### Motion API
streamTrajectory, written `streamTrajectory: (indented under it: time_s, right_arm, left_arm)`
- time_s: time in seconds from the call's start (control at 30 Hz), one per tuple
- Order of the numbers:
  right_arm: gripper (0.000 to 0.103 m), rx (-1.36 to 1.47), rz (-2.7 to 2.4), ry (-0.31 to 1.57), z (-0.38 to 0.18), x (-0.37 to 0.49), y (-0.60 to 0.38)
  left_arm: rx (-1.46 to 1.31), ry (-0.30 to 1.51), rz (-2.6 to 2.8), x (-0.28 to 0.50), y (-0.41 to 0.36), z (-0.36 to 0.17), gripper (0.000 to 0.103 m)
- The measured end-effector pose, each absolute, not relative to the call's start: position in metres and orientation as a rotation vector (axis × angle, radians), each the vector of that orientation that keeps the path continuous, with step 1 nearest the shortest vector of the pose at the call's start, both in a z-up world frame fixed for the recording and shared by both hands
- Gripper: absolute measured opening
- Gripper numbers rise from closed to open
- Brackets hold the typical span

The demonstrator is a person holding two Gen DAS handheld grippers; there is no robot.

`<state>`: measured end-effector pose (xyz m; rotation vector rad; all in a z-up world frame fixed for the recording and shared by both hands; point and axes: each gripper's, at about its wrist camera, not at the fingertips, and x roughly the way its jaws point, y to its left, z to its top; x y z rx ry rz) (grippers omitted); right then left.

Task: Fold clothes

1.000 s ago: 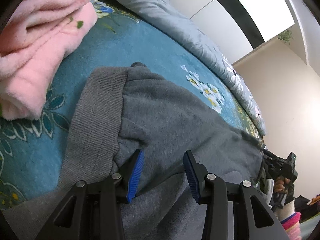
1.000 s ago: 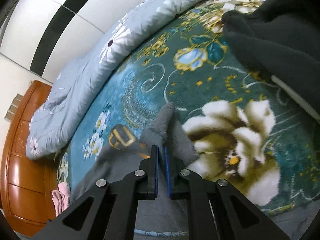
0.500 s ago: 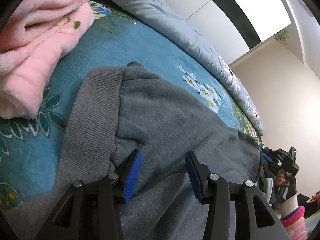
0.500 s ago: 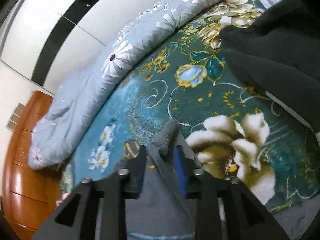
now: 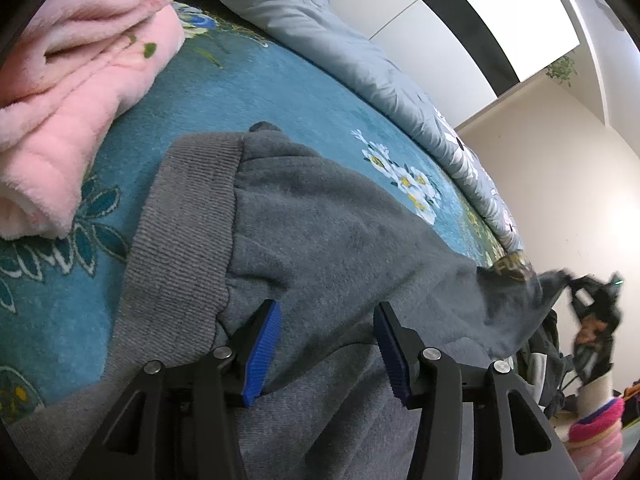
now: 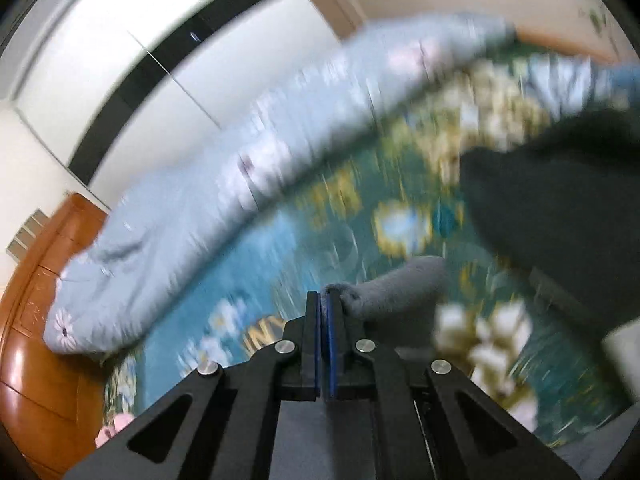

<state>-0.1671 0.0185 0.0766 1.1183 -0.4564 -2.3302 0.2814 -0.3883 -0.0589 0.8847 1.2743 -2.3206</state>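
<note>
A grey sweatshirt [image 5: 320, 240] lies spread on the teal floral bedspread [image 5: 240, 100], its ribbed hem [image 5: 180, 220] at the left. My left gripper [image 5: 326, 344] is open, jaws resting low over the grey fabric near the hem, holding nothing. My right gripper [image 6: 325, 300] is shut on a fold of the grey sweatshirt [image 6: 400, 284] and holds it lifted above the bed; this view is blurred by motion. In the left wrist view the right gripper [image 5: 592, 304] shows far right, lifting the sweatshirt's far end.
A folded pink fleece garment [image 5: 72, 92] lies at the left. A pale blue floral duvet [image 5: 360, 68] runs along the bed's far side. A dark garment [image 6: 560, 208] lies at the right. A wooden headboard [image 6: 28, 320] stands at the left.
My right gripper opened briefly, then shut on the sweatshirt's fold and swung it upward. My left gripper stayed open over the hem area, shifting only slightly.
</note>
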Motion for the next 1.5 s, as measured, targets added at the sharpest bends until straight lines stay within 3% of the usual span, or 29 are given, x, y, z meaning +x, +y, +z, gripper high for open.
streamTrajectory:
  time_s: [0.23, 0.3, 0.53, 0.83, 0.97, 1.2, 1.5]
  right_arm:
    - [0.003, 0.826, -2.041, 0.041, 0.112, -0.076, -0.065]
    - [0.003, 0.898, -1.951, 0.215, 0.077, -0.053, -0.092]
    - [0.003, 1.114, -1.852, 0.352, -0.013, -0.036, -0.114]
    - [0.003, 0.895, -2.219, -0.119, 0.084, -0.108, 0.005]
    - [0.003, 0.909, -2.439, -0.318, 0.077, -0.129, 0.099]
    - [0.003, 1.21, -2.522, -0.374, -0.002, -0.147, 0.15]
    - [0.004, 1.145, -2.483, -0.34, 0.022, -0.115, 0.161]
  left_arm:
    - [0.886, 1.287, -2.315, 0.281, -0.389, -0.059, 0.054]
    - [0.89, 1.291, -2.312, 0.281, -0.388, -0.059, 0.054]
    - [0.905, 1.289, -2.304, 0.279, -0.388, -0.059, 0.055]
    - [0.904, 1.303, -2.301, 0.281, -0.386, -0.056, 0.057]
    - [0.907, 1.304, -2.296, 0.282, -0.385, -0.055, 0.057]
    - [0.932, 1.304, -2.261, 0.281, -0.382, -0.05, 0.058]
    - [0.891, 1.311, -2.299, 0.301, -0.37, -0.018, 0.059]
